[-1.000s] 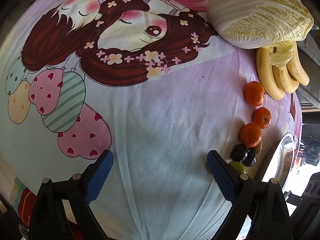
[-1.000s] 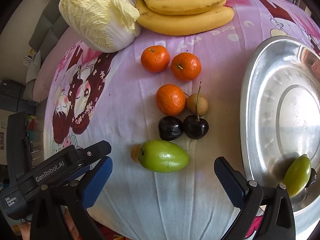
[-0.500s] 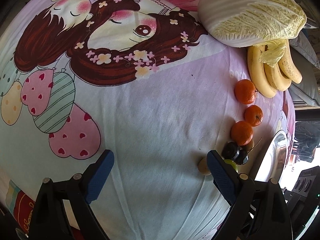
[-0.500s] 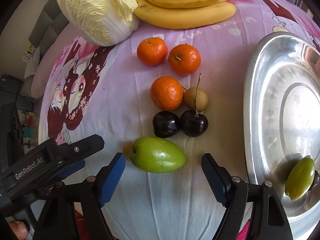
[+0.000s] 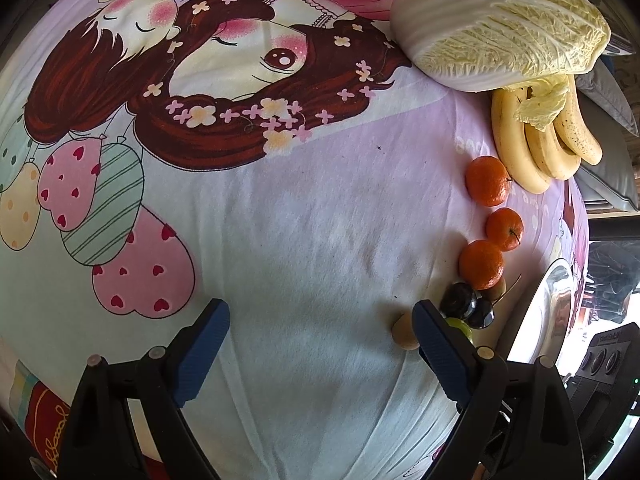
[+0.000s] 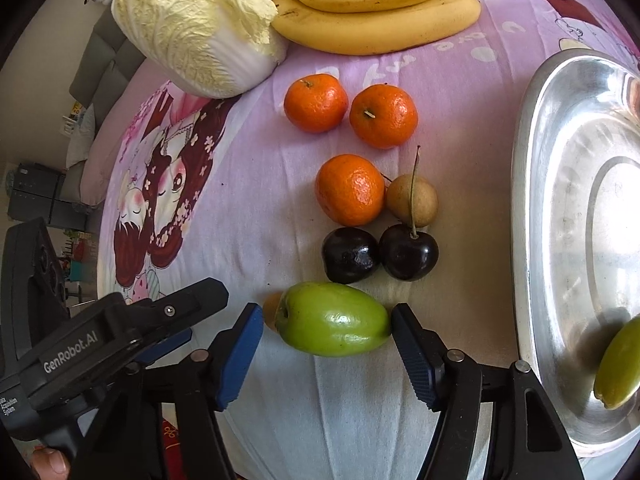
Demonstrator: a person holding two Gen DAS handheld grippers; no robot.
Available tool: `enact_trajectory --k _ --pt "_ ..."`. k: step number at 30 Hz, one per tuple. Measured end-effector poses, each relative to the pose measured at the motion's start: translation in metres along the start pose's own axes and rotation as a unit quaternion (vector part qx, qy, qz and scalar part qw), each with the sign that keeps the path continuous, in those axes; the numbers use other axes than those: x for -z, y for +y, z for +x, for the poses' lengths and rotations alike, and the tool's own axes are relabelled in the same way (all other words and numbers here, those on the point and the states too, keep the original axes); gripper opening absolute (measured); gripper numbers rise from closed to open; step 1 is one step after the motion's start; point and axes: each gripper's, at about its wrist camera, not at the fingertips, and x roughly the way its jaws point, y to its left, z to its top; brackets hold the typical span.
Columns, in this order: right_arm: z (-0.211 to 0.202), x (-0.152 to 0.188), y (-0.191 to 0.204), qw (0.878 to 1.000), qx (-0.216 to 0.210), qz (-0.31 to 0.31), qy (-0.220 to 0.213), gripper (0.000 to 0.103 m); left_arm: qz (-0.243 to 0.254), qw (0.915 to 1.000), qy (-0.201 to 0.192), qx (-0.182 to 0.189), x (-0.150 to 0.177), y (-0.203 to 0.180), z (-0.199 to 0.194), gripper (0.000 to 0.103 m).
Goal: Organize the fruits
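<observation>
Closing the right gripper (image 6: pixel 326 338) around the green jujube (image 6: pixel 334 319), jaws half-shut and straddling its long ends, right pad at the tip, left pad just short, nothing gripped yet. Centring on the fruit, squeezing gently, avoiding the small brown fruit (image 6: pixel 272 312) tucked behind its left end and the two cherries (image 6: pixel 380 254) above. Lying glossy, smooth, oblong, on the cartoon-print sheet (image 6: pixel 248 208) beside the steel tray (image 6: pixel 532 240). Left gripper (image 5: pixel 320 328) gaping wide, empty.

Body of the left hand-held gripper (image 6: pixel 76 354): white "GenRobot.AI"
Small label below it (image 6: pixel 9 406): "Data Acquisition System", partly cut off
Bedsheet (image 6: pixel 472 46): pale printed letters, unreadable
Red patch (image 5: pixel 48 432): yellow script, unreadable
</observation>
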Motion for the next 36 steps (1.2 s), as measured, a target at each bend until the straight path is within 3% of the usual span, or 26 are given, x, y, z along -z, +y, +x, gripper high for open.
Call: enact_trajectory --k 3,13,17,24,33,36 --pt "-0.002 0.0 -0.002 1.0 -0.003 0.006 -0.005 0.062 -0.001 1.0 -0.001 0.0 0.001 0.001 0.0 0.093" --pt "-0.012 0.003 -0.006 1.0 -0.001 0.009 -0.024 0.062 0.015 0.9999 -0.006 0.006 0.002 -0.009 -0.004 0.092" --pt "-0.017 0.007 -0.011 1.0 0.009 0.013 -0.027 0.062 0.031 0.9994 0.004 0.015 0.002 -0.018 0.0 0.077" --pt "-0.03 0.014 -0.024 0.999 0.016 0.027 -0.037 0.062 0.066 0.9971 0.014 0.036 0.012 -0.044 0.006 0.072" --pt "-0.038 0.02 -0.034 0.998 0.018 0.035 -0.039 0.062 0.095 0.9946 0.024 0.032 0.022 -0.074 0.018 0.048" --pt "-0.038 0.021 -0.033 0.999 0.015 0.032 -0.04 0.062 0.099 0.9943 0.025 0.03 0.024 -0.076 0.021 0.032"
